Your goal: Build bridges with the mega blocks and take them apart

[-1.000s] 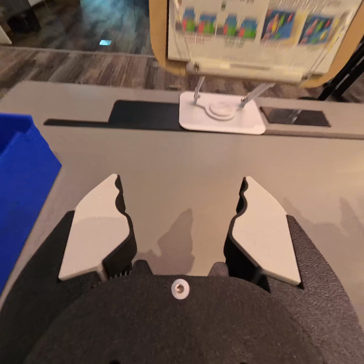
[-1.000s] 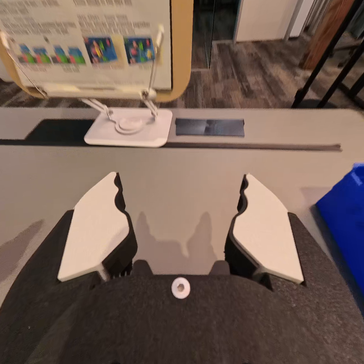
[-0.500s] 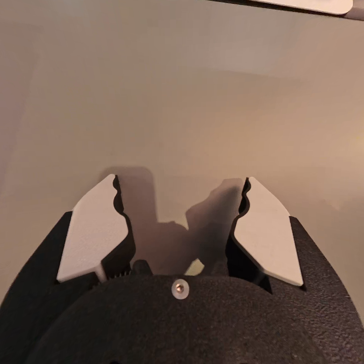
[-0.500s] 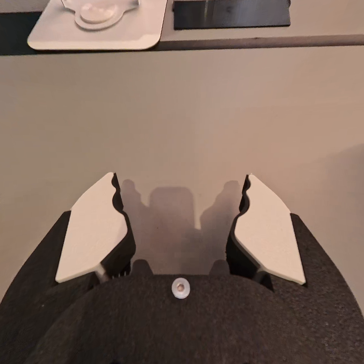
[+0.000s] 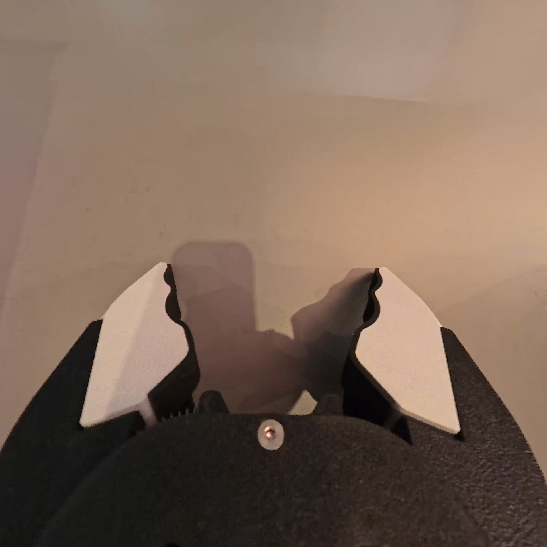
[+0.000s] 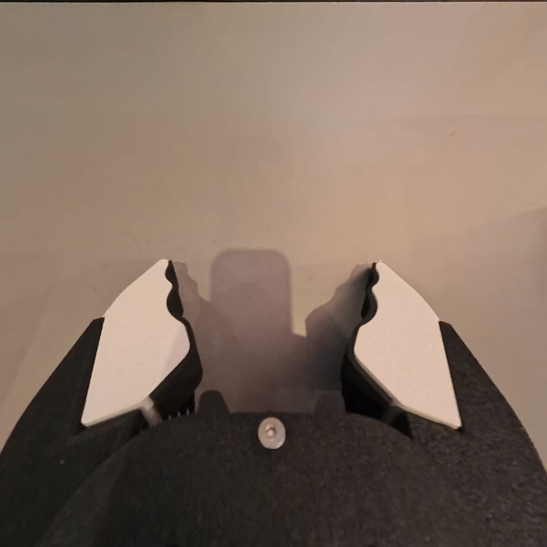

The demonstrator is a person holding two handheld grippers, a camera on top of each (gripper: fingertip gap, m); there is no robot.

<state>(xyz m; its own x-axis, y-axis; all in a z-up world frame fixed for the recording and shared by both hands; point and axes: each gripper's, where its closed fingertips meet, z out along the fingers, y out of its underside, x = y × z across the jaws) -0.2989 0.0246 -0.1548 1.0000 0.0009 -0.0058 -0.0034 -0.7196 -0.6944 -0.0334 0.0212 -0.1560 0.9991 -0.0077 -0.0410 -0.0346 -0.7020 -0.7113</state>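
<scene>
While no blocks are showing in either view, both cameras are looking steeply down at bare grey desk (image 5: 296,148). Left gripper (image 5: 272,269) is hanging just above the surface, its white fingers (image 5: 133,355) spread wide, grasping nothing, shadow falling between them. Right gripper (image 6: 273,263) is doing the same: fingers (image 6: 405,355) released, nothing between them, shadow lying on the desk (image 6: 266,133). A thin dark strip (image 6: 266,1) is edging the right view's top.
</scene>
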